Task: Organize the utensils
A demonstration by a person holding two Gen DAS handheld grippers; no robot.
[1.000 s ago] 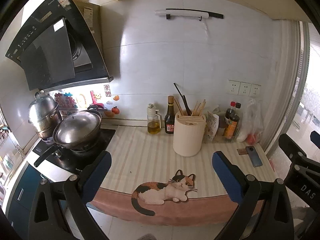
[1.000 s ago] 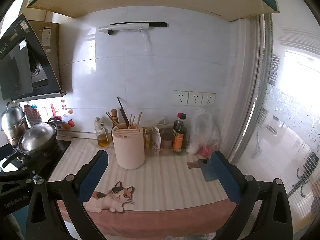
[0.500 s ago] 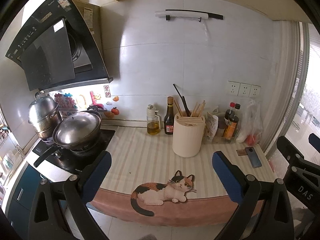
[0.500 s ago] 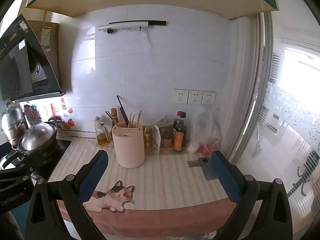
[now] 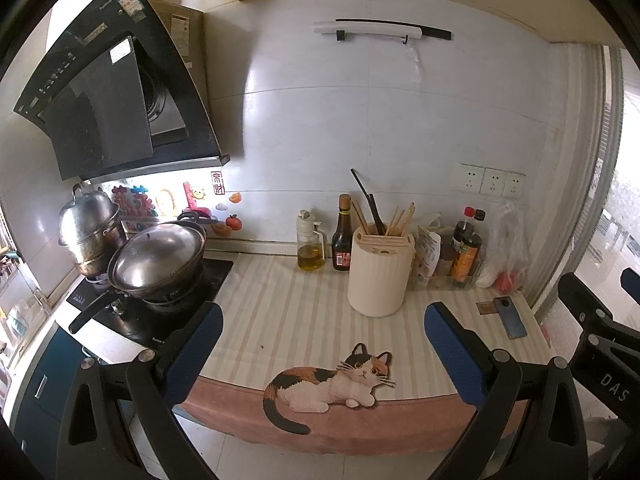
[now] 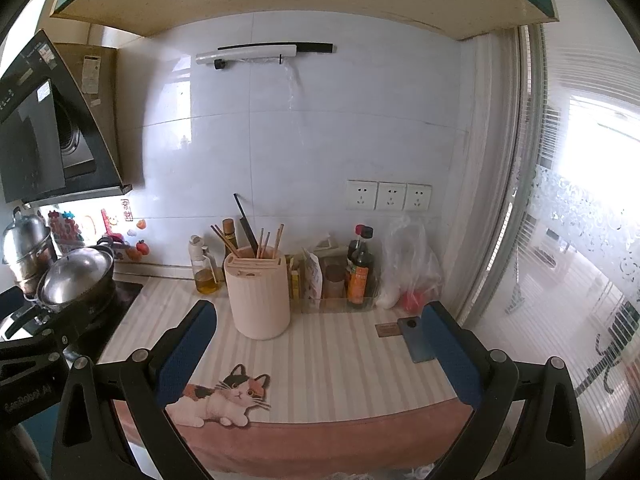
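Observation:
A cream utensil holder (image 5: 380, 274) (image 6: 258, 298) stands upright at the back of the striped counter mat. Wooden chopsticks (image 5: 402, 220) (image 6: 269, 242) and black utensils (image 5: 366, 200) (image 6: 246, 220) stick out of its top. My left gripper (image 5: 322, 346) is open, well in front of the counter's edge, with nothing between its blue pads. My right gripper (image 6: 320, 350) is open too, also back from the counter and empty. The right gripper's black frame (image 5: 592, 336) shows at the right edge of the left wrist view.
An oil bottle (image 5: 309, 246), a dark sauce bottle (image 5: 343, 236), more bottles (image 6: 360, 272) and a plastic bag (image 6: 412, 268) line the wall. A phone (image 6: 416, 338) lies at the counter's right. A lidded wok (image 5: 158, 254) and steel pot (image 5: 90, 226) sit on the stove at left.
Both views have shifted very slightly; the holder sits a touch lower in the right wrist view. Both grippers stay open and empty.

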